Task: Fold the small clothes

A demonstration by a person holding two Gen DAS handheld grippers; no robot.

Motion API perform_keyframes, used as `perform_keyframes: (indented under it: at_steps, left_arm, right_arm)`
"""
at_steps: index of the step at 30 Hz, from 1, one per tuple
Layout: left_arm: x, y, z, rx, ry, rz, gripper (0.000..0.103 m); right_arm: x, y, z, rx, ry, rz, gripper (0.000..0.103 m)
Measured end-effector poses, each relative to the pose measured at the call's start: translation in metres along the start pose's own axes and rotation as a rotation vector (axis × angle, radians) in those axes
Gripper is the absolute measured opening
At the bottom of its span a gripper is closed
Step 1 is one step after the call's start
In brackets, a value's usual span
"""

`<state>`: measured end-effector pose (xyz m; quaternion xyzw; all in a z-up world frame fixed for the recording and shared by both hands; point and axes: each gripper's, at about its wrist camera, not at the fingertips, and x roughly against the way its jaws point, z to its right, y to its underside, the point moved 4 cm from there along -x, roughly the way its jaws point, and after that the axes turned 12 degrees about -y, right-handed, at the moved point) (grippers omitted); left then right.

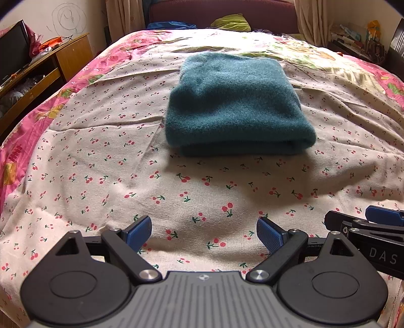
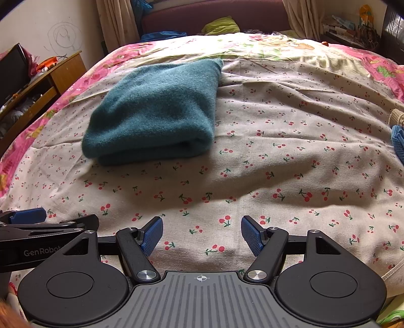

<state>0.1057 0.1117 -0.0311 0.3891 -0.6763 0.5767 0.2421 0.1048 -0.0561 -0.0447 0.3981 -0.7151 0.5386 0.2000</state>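
A teal fuzzy garment lies folded into a thick rectangle on the cherry-print bedsheet; it also shows in the right wrist view, left of centre. My left gripper is open and empty, low over the sheet, well short of the garment. My right gripper is open and empty, beside the left one and to the garment's right. Each gripper's side shows in the other's view, the right gripper and the left gripper.
A wooden side cabinet with a dark screen stands left of the bed. A maroon headboard and green cloth lie at the far end. Blue cloth sits at the right edge. Cluttered shelves are at the far right.
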Motion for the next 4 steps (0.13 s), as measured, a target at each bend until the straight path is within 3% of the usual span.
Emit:
perform_keyframes:
  at_steps: [4]
  left_arm:
    - [-0.0004, 0.0001, -0.0005, 0.003, -0.001, -0.001, 0.101]
  right_arm:
    - [0.0001, -0.0002, 0.0, 0.002, 0.0, 0.001, 0.071]
